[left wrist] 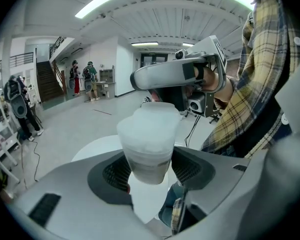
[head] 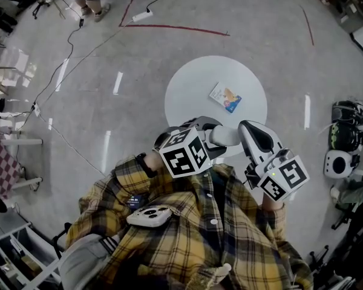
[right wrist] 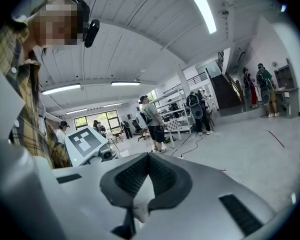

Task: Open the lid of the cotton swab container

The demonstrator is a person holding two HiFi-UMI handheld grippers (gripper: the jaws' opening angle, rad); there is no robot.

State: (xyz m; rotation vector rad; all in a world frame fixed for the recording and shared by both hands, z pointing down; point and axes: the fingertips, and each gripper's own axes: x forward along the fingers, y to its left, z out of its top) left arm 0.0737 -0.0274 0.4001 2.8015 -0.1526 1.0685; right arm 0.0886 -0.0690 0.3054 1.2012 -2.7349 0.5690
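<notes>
Polished grey floor (head: 260,47) spread round a round white table (head: 190,92), where a small blue-and-white printed packet (head: 225,98) lay toward 1 o'clock of its middle. At the table's 6 o'clock, the left gripper (left wrist: 150,166) clamped the lower body of a frosted translucent plastic cotton swab container (left wrist: 149,131), clear of the tabletop, lid on. The right gripper (right wrist: 150,158), at the container's 1 o'clock, had its jaws pressed together; a pale scrap behind them could not be identified.
</notes>
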